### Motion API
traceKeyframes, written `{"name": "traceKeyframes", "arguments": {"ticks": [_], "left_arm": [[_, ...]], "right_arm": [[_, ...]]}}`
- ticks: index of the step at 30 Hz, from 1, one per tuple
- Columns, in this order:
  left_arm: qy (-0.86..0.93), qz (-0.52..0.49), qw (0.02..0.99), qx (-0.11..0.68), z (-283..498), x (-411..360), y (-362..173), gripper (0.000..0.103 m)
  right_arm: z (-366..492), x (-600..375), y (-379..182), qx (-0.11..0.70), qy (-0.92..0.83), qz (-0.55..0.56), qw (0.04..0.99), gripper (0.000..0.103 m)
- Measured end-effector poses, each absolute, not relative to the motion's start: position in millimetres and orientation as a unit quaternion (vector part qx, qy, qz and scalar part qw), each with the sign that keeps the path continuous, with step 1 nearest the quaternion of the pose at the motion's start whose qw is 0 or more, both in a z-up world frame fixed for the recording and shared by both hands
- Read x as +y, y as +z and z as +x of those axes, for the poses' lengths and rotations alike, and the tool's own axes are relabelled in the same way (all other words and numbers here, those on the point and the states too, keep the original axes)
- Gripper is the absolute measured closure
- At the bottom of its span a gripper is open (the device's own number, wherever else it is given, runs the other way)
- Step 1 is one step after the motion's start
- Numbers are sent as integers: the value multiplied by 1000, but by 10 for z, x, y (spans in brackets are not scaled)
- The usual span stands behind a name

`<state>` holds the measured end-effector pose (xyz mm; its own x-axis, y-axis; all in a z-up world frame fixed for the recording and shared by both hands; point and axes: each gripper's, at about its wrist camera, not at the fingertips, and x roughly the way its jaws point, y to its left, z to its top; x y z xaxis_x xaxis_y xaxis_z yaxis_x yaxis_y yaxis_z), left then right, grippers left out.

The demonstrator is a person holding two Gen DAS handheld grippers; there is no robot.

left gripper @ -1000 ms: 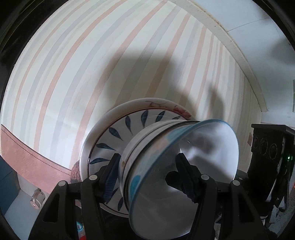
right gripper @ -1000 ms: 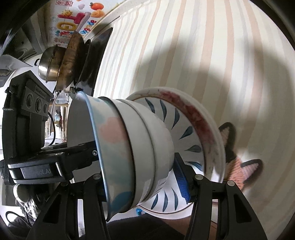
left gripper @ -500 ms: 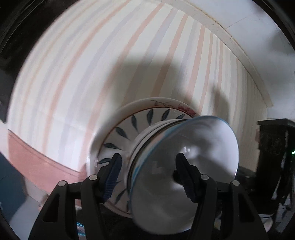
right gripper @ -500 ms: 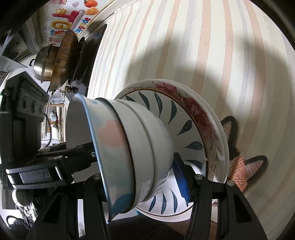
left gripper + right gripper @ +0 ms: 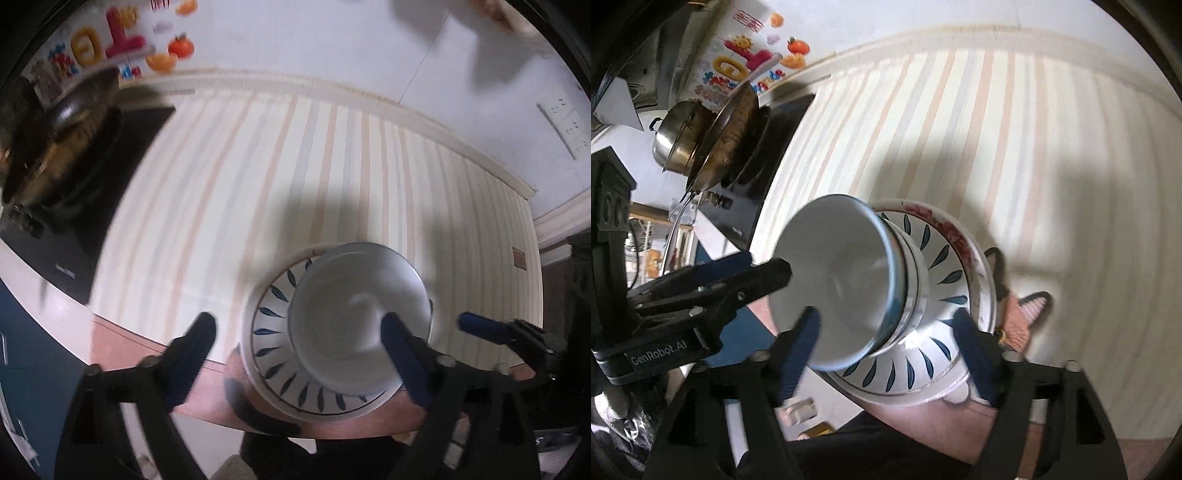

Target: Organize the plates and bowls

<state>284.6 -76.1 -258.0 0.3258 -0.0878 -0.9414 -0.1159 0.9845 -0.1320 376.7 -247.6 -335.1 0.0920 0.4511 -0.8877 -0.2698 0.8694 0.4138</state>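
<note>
At the far left of the right wrist view, a steel pot (image 5: 677, 142) and a dark frying pan (image 5: 729, 136) sit on a black cooktop (image 5: 768, 147), below bright cartoon wall stickers (image 5: 753, 62). To their right, a striped tablecloth (image 5: 1015, 147) covers the counter. On it stands one stack of dishes, holding three nested bowls on two plates as far as the edges can be counted: the top bowl (image 5: 842, 280) has a blue rim and a plain grey inside with nothing in it, and under the bowls lies a plate with blue leaf marks (image 5: 938, 258), itself resting on a plate with a red floral rim (image 5: 960, 236). A pink and black woven coaster (image 5: 1023, 314) pokes out just beyond the stack at the right. The left gripper (image 5: 299, 354) has just been opening; its jaws stand wide apart, one finger (image 5: 184, 362) off to the left of the stack and the other in front of the top bowl (image 5: 354, 317), neither pressing on it. The right gripper (image 5: 886, 339) has likewise just been opening, its fingers (image 5: 798, 343) spread either side of the stack and clear of the crockery. Both tools hang above the stack, which rests on the cloth near the counter's front edge. The left gripper's black body (image 5: 665, 295) shows beside the bowls.
</note>
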Motion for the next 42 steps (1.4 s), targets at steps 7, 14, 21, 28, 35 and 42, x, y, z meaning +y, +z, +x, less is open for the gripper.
{"name": "traceKeyframes", "arguments": {"ticks": [7,14,21,28,35,42], "left_arm": [[-2,-60,838,542,2563,-648,-2312,10],[-23,-30,861,507,2225,-648,-2007,10],[-32,-24,898,438,1783,-608,-1493,9],[-33,-41,920,389,1307,-505,-1113,0],[-9,-44,925,376,689,-494,-947,0],[19,-33,930,366,-52,-555,-860,0]], "right_arm": [[3300,-2519,-2790,567,158,57,807,11],[2808,-2492,-2333,523,104,68,843,10],[2275,-2433,-1879,482,80,62,870,10],[1639,-2377,-1413,429,66,57,899,7],[916,-2345,-1017,392,70,40,916,5],[116,-2338,-769,359,72,17,930,5]]}}
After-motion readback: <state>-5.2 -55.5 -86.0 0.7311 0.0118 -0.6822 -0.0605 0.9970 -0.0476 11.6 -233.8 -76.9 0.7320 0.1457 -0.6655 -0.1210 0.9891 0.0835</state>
